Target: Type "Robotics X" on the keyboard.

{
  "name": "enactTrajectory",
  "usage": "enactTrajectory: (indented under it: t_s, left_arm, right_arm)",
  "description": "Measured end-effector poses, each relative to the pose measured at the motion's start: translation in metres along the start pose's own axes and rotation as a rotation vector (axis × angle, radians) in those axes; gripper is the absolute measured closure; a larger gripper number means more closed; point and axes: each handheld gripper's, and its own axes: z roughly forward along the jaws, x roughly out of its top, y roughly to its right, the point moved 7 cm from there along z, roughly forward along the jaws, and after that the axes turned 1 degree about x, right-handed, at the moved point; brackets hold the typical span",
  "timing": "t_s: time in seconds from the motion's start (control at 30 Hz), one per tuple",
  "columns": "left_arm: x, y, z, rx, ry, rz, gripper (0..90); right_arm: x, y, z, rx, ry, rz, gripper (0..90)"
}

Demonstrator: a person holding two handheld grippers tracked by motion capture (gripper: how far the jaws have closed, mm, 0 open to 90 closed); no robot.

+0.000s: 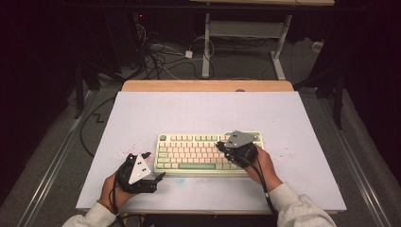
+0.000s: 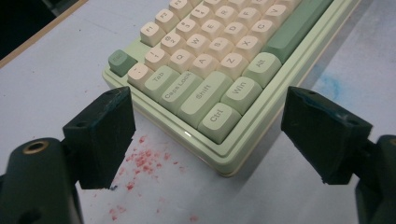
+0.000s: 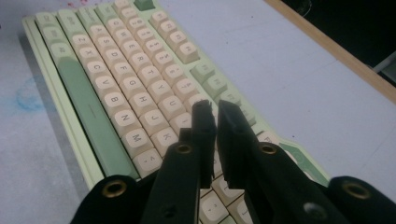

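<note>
1. On the table (image 1: 283, 113), a keyboard (image 1: 189, 153) lay flat near the front edge, pale green case, cream and green keys.
2. Left gripper (image 1: 152, 166) sat just off the keyboard's near-left corner, held in the left hand (image 1: 116, 191). Jaws were spread wide, nothing between them.
3. From the left gripper view, the keyboard (image 2: 219, 70) corner with Ctrl, Shift and Tab sat ahead, between the two jaws but not touching either. Red specks (image 2: 144, 161) marked the table just ahead of the left jaw.
4. Right gripper (image 1: 221, 145) was over the keyboard's right half, held in the right hand (image 1: 265, 165), grey plate (image 1: 240, 138) on top.
5. From the right gripper view, the right gripper (image 3: 212, 109) had jaws nearly pressed together, thin gap, pinching nothing. Tips were over the keys right of the K/J column; contact with a key: cannot tell.
6. Blue smudge (image 3: 28, 100) was on the table left of the keyboard (image 3: 116, 88) in that view.
</note>
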Motion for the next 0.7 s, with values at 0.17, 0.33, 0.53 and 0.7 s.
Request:
enactTrajectory:
  t_s: [0.17,0.33,0.53,0.7]
  left_arm:
    - [0.0,0.001,0.001,-0.004,-0.001,0.001,17.1]
    - [0.0,0.001,0.001,-0.007,-0.003,0.003,17.1]
    - [0.0,0.002,0.0,-0.007,-0.003,0.004,17.2]
    - [0.001,0.001,-0.001,-0.005,0.001,0.003,17.2]
  right_arm:
    - [0.002,0.001,-0.012,-0.01,0.041,0.006,79.0]
    - [0.004,0.001,-0.023,-0.02,0.076,0.002,69.7]
    - [0.003,0.003,-0.037,-0.049,0.121,0.015,45.1]
    - [-0.002,0.005,-0.05,-0.085,0.152,0.011,31.6]
